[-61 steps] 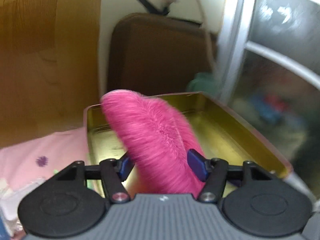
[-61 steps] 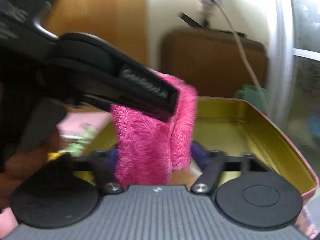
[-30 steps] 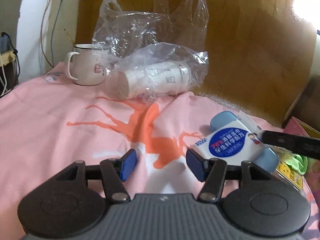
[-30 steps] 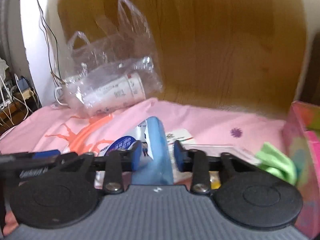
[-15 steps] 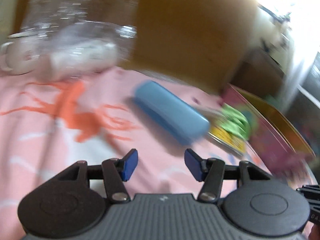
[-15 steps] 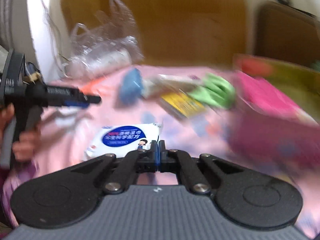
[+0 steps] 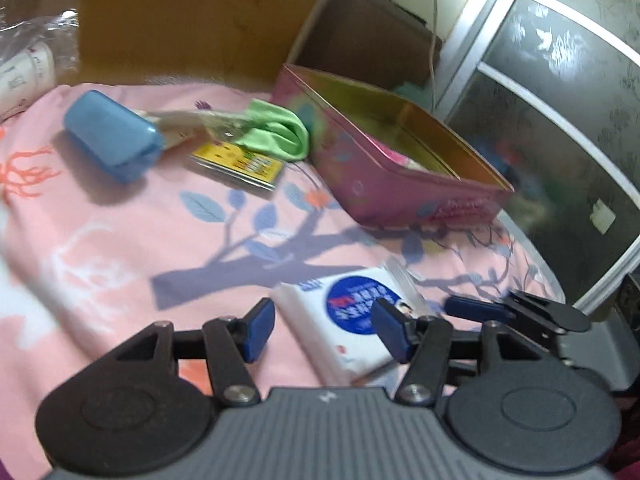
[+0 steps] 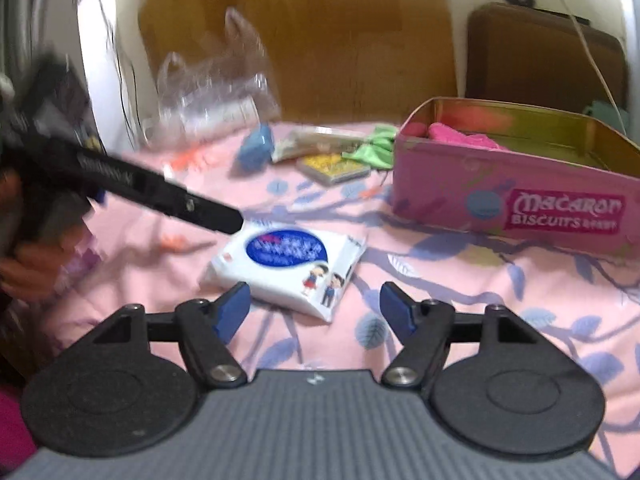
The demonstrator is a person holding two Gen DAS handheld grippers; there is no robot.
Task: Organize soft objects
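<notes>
the wipes pack (image 8: 286,266) lies on the pink cloth (image 8: 480,292) near the biscuit tin (image 8: 516,208). right gripper (image 8: 314,308) is opening, empty; left gripper (image 7: 322,330) half-open, empty. straddle the pack squarely, squeeze gently.

Pink cloth (image 8: 464,136) in the tin (image 8: 504,196): mostly behind its near wall. Plastic bag (image 8: 216,100) smeared by blur, contents unreadable. Wipes pack (image 7: 352,320) partly behind my left finger; label print illegible. My left gripper's (image 8: 224,220) far end leaves frame.
</notes>
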